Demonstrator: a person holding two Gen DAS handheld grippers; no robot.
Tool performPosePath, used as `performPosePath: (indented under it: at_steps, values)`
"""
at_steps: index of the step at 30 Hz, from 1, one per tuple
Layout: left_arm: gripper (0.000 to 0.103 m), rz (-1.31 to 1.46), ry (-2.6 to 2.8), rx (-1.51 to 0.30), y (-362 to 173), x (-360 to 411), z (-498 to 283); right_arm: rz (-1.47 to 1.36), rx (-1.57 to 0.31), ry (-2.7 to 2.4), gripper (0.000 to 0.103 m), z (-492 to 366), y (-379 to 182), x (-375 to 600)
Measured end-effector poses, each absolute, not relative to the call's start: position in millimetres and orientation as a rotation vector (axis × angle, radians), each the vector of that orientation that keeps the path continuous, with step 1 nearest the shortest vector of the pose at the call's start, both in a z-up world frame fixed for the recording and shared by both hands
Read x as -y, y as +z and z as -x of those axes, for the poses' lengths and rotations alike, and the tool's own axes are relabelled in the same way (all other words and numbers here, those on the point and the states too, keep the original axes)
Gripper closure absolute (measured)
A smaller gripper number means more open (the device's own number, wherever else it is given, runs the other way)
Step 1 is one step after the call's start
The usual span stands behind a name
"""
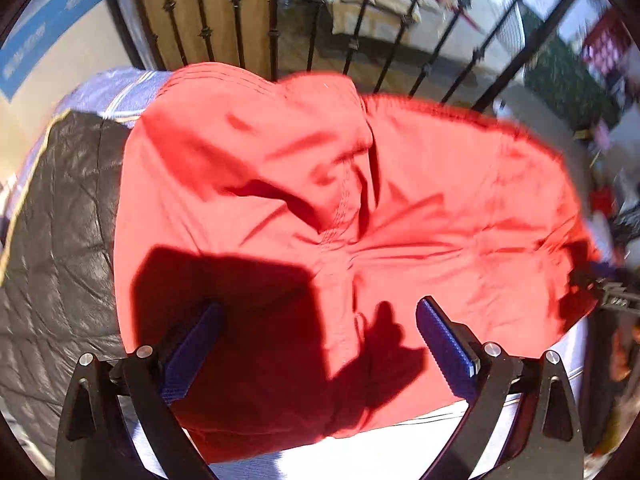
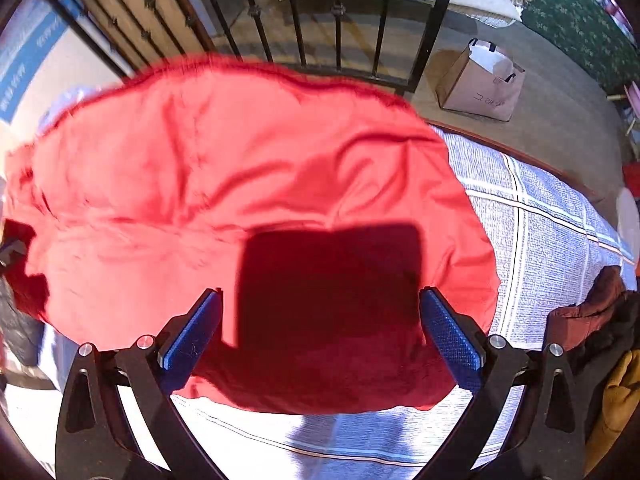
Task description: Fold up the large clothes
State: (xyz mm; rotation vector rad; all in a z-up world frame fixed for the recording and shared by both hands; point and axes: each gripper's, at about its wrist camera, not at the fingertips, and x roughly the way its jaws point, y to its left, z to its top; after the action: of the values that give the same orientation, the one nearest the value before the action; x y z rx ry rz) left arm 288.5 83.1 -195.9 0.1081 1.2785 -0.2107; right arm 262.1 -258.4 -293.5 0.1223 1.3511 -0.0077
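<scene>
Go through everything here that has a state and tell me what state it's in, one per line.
Red fabric garment: spread on the bed, wrinkled, not visibly folded.
Left tongs: open, empty, over the garment.
Right tongs: open, empty, over the garment.
Brown paper bag: upright on the floor, top open.

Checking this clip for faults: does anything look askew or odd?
The red fabric garment lies rumpled on the blue checked bedcover, a ridge bunched along its middle seam. Nothing looks damaged or spilled.
</scene>
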Motion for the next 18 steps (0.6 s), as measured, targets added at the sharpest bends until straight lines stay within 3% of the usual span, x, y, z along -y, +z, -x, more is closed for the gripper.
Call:
performPosePath:
  at_steps: [18]
  values:
    - [0.004,-0.041,-0.154,-1.461,-261.5,-78.2,-355.6,-0.088,-1.511,-0.036,0.004,-308.0,-356.5,254.2]
